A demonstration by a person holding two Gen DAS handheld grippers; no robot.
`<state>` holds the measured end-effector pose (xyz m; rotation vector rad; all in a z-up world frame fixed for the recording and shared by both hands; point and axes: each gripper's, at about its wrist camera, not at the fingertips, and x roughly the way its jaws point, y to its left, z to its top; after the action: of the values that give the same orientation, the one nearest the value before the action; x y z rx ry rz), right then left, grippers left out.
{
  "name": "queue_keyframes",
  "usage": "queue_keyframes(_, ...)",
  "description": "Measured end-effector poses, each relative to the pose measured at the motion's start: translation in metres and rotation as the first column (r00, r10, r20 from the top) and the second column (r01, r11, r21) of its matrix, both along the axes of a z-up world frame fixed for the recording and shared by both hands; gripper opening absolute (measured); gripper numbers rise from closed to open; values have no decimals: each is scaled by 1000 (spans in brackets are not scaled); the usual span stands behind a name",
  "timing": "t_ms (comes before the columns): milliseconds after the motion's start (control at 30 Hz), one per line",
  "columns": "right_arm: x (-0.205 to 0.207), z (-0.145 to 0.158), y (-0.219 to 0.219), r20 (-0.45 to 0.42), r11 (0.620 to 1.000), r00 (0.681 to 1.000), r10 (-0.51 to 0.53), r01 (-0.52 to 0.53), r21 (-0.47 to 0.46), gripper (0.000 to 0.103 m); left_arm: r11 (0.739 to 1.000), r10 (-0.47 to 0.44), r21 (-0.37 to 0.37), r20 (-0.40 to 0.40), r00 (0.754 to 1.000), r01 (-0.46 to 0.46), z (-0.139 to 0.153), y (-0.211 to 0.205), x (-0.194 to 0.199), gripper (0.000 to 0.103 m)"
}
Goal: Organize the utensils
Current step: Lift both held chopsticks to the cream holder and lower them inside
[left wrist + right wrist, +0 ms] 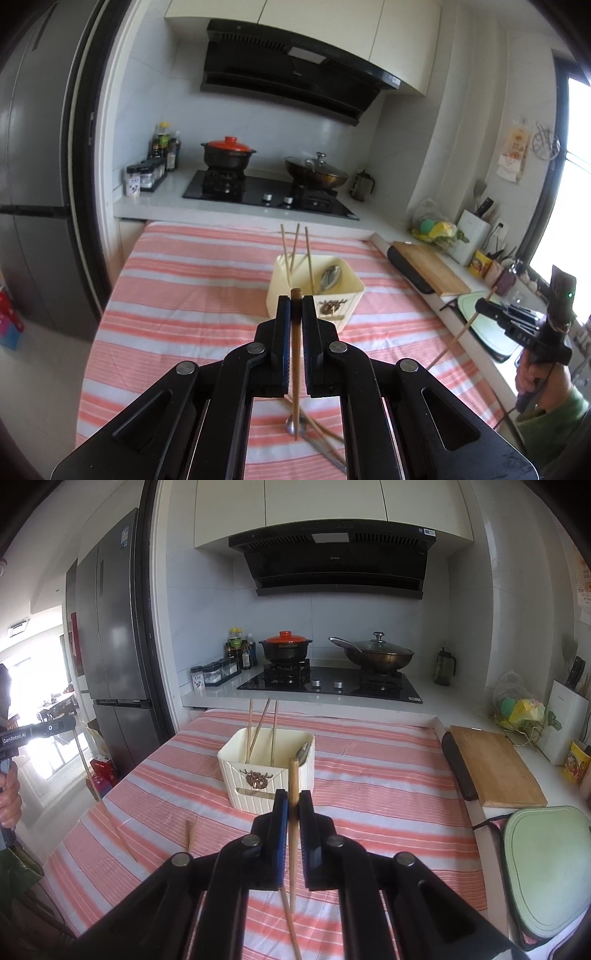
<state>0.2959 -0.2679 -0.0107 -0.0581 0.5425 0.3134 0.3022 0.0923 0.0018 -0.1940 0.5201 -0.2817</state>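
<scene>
Utensil caddy (316,291) sits mid striped bench (184,280), three chopsticks already inside. Left gripper (295,306) jaws pinching chopstick (295,369), stick near upright, caddy just ahead and below. Right gripper (293,805) same deal with its chopstick (293,830). Left looks a bit nearer.

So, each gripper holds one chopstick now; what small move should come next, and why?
Probably carry the left gripper forward over the cream holder and lower its chopstick in: three chopsticks already stand there, and the held one hangs tip-down short of the rim.
</scene>
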Motion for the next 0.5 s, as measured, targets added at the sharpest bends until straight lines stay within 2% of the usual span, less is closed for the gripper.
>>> queue_keyframes(167,18,6,7,-8,1000,1000,6,-6,-17,6,999,-24,-30,7,1000,24,21,-2,22,4)
queue_keyframes(400,60,64,23,115,1000,993,27,-27,-2,6,1000,-15,-11,179,984,17,90,-18,55,4)
queue_keyframes(500,82,85,33,177,999,984,35,-40,21,6,1000,10,-23,232,973,-5,108,-24,82,4)
